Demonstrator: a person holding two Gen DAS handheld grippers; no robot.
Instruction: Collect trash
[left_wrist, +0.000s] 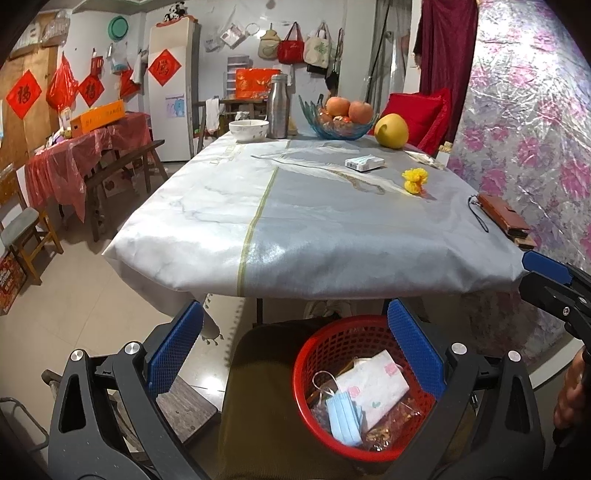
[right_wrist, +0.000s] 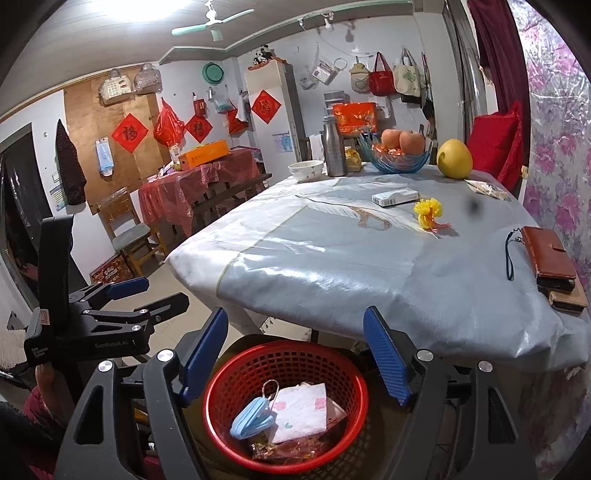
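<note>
**A:** Status on the grippers?

**B:** Both empty. Left gripper (left_wrist: 295, 354) has its blue ribbed pads spread wide, nothing between them. Right gripper (right_wrist: 295, 358) is the same: jaws apart, no contact with anything. Both hang over the red plastic lattice basket (right_wrist: 221, 373) below the near table edge.

**A:** Basket contents?

**B:** A blue pleated face mask (right_wrist: 251, 417), a white floral-print paper packet (right_wrist: 303, 410) and some crinkled red-gold wrappers (left_wrist: 395, 421). Those are already binned.

**A:** What's left on the table?

**B:** My guess for the next piece is the crumpled yellow wrapper with a red tail (right_wrist: 428, 213), sitting on the pale grey tablecloth (right_wrist: 314, 258). Just behind it lies a small white flat carton (right_wrist: 394, 196) (could be trash, could be a keeper, I can't tell).

**A:** Which hand takes the wrapper?

**B:** Right, I'd say. From both wrist views it lies ahead, up on the table and off to the right, towards the floral wall covering. The right gripper sits on that side; the left would have to cross over. The wrapper's long axis runs roughly away from the near edge, red tail pointing back towards the basket side.

**A:** Hazards?

**B:** The brown leather wallet case (right_wrist: 546, 254) lies at the right table edge, near that reach path. Keep clear of it.
</note>
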